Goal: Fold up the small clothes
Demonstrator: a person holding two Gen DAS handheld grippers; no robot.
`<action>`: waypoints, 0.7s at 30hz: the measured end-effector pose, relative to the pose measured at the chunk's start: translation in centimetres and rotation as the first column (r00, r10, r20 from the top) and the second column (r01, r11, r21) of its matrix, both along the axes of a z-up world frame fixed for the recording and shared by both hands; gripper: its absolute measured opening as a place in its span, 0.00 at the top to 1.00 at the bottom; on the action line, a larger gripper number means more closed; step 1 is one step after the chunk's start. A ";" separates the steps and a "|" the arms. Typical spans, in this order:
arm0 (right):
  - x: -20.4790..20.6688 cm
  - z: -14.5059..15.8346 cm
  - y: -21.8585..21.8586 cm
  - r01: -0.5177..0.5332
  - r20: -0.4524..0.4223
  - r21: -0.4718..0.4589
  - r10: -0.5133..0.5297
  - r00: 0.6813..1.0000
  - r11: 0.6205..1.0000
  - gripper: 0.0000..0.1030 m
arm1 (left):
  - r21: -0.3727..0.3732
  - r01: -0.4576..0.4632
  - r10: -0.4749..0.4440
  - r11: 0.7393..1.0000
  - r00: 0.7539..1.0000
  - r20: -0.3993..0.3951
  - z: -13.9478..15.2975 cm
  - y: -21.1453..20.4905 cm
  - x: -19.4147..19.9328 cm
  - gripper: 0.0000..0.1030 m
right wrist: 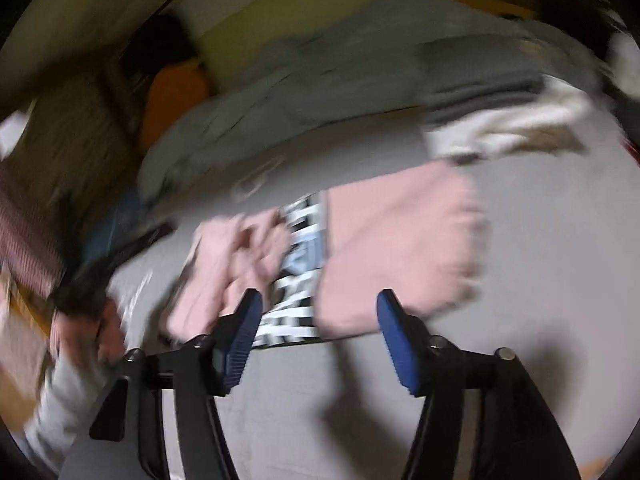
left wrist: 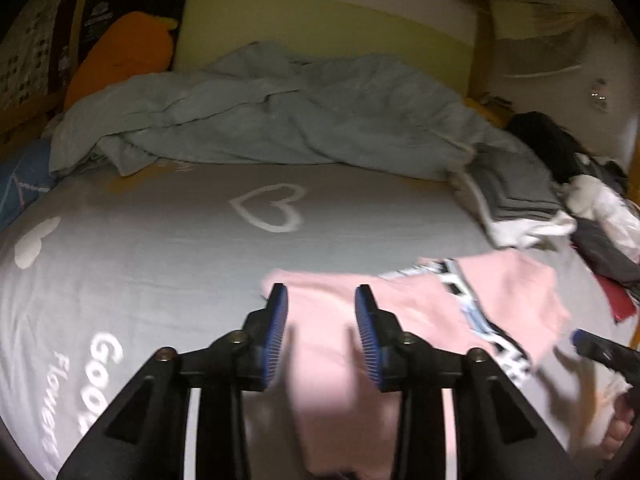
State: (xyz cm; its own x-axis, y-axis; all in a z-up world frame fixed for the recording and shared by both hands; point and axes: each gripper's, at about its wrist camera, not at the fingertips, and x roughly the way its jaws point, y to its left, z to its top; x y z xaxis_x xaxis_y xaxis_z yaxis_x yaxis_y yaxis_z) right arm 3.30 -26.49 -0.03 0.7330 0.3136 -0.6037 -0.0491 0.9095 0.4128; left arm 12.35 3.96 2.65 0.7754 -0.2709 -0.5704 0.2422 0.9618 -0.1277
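Observation:
A small pink garment [left wrist: 344, 344] with a black-and-white printed panel [left wrist: 464, 284] lies spread on the grey bedsheet [left wrist: 160, 240]. My left gripper [left wrist: 321, 300] hovers over the garment's left part with its jaws apart, and the blue pads press on nothing. In the blurred right wrist view, my right gripper [right wrist: 319, 304] stands open and wide just in front of the near edge of the pink garment [right wrist: 400, 236] and its printed panel [right wrist: 300, 264]. Nothing is held between its fingers. The right gripper's tip also shows at the right edge of the left wrist view.
A crumpled grey-blue duvet [left wrist: 280, 120] lies across the back of the bed, with an orange pillow [left wrist: 124, 56] at the back left. A pile of grey, white and dark clothes [left wrist: 532, 200] sits at the right. A hand and grey sleeve [right wrist: 76, 344] show at the left.

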 end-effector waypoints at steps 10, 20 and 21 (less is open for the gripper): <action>2.5 -5.4 -6.7 0.188 -0.125 0.371 -0.152 0.980 0.909 0.38 | 0.024 0.002 -0.002 1.000 1.000 -0.007 -2.1 -3.7 -3.3 0.63; 4.5 -3.7 -4.6 0.291 -0.060 0.248 -0.285 0.957 0.924 0.82 | -0.009 -0.108 0.108 0.994 0.983 0.148 2.1 0.7 -6.9 0.63; 4.3 -2.4 -3.6 0.271 -0.016 0.202 -0.273 0.962 0.941 0.82 | -0.035 -0.129 0.133 0.991 0.979 0.157 2.5 1.7 -7.1 0.62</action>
State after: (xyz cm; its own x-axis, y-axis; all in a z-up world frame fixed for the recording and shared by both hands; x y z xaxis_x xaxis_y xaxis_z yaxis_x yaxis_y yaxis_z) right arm 7.57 -30.08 -2.45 0.8142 0.2148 -0.5394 0.1825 0.7872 0.5890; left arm 5.21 5.62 5.17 0.8851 -0.1730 -0.4320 0.1331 0.9837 -0.1212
